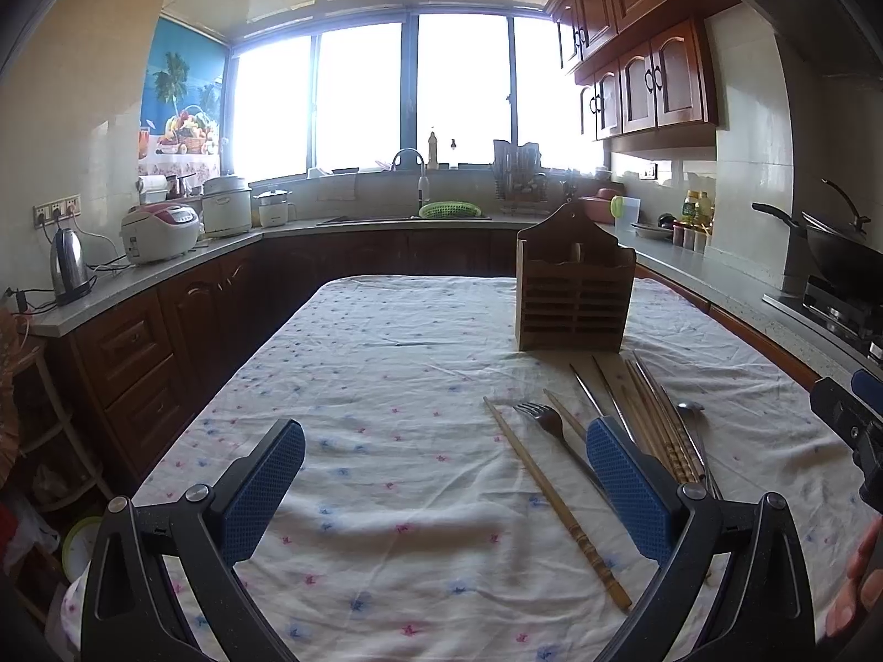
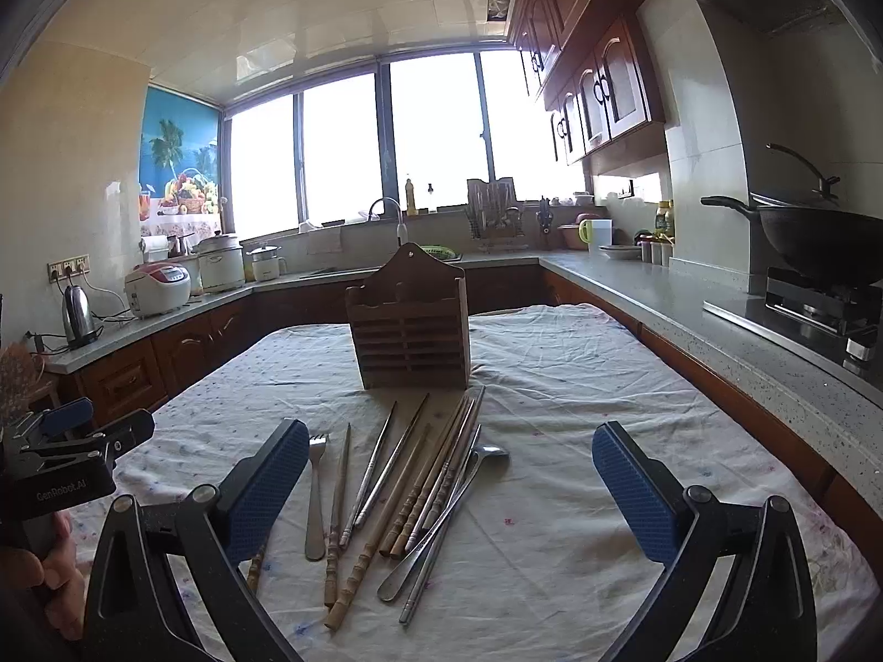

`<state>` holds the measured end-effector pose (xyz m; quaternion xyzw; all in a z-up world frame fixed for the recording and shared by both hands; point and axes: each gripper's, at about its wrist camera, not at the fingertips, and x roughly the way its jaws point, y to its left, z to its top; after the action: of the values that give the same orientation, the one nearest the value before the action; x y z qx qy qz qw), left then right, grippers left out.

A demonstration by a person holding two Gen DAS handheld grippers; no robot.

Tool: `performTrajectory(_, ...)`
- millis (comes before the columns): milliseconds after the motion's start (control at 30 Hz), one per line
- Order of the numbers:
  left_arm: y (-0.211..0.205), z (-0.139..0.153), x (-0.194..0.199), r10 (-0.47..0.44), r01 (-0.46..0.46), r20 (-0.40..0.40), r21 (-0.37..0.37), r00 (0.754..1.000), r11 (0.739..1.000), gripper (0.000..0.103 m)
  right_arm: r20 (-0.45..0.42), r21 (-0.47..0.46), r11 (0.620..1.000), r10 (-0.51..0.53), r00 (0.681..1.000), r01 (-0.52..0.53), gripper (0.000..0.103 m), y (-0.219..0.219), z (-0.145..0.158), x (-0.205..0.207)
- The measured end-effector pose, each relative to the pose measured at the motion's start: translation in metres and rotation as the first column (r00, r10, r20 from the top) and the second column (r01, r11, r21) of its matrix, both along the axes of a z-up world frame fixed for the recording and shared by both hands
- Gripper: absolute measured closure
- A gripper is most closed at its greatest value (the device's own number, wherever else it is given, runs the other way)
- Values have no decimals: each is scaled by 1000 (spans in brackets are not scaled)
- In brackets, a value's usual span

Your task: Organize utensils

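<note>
Right now my left gripper [image 1: 444,488] has its jaws spread wide, and nothing is between them. Its blue pads [image 1: 265,491] hang over the white cloth [image 1: 386,364] with little flowers on it, and I cannot tell if they touch it. One wooden chopstick [image 1: 554,502] lies slanted just inside the right pad, and a fork [image 1: 543,419] lies beside it with its prongs pointing away from me.

My right gripper [image 2: 450,488] is wide open too, and it holds nothing. Most of the utensils lie on the cloth between its two pads. The fork [image 2: 315,494] is close to the left pad. Next to it are wooden chopsticks [image 2: 411,491] with carved ends and shiny metal chopsticks [image 2: 368,474], spread out like a fan. A metal spoon [image 2: 441,518] lies at the right side of the pile, with its bowl pointing away from me. Some of the sticks cross over each other. The right pad has only bare cloth near it.

Past the pile stands the wooden utensil holder [image 2: 411,325]. It is upright on the cloth, just beyond the far tips of the chopsticks. It has slats on the front and a pointed back.

Farther out I can see the kitchen counter [image 2: 651,292], a black wok [image 2: 817,243] on the stove, a kettle [image 1: 69,265], and a rice cooker [image 1: 160,231] under the bright window [image 1: 358,94].
</note>
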<state>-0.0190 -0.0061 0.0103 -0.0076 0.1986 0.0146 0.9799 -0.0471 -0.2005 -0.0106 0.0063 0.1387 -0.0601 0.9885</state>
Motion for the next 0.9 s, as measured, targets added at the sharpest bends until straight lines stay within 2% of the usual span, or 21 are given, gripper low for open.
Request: performTrajectory(900,2,0,-1,5,-5,13,-5,1000,1000,1,20,28,999,39,999,-40,0,0,5,-4)
